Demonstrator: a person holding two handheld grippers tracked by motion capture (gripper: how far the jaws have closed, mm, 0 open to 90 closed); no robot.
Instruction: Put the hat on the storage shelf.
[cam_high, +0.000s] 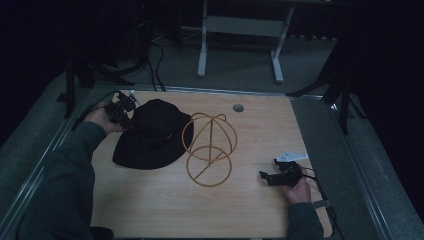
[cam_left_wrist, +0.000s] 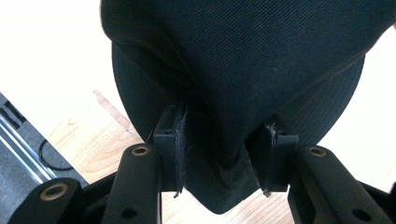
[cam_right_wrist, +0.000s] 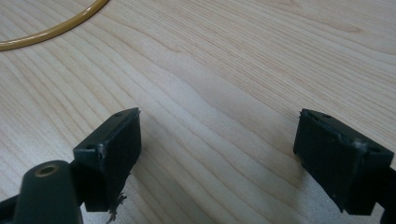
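The left gripper pinches a fold of the black bucket hat, which lies on the wooden table just beside the yellow wire hat stand, apparently not yet mounted, while the right gripper hovers wide open and empty.

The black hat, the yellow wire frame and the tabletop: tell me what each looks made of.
The black brimmed hat: woven cloth, matte; a fine diagonal twill weave shows and it creases between the left tongs. The yellow wire hat frame: thin bent rod, probably coated metal, slightly glossy. The pale tabletop: wood or wood-look laminate, with visible grain lines.
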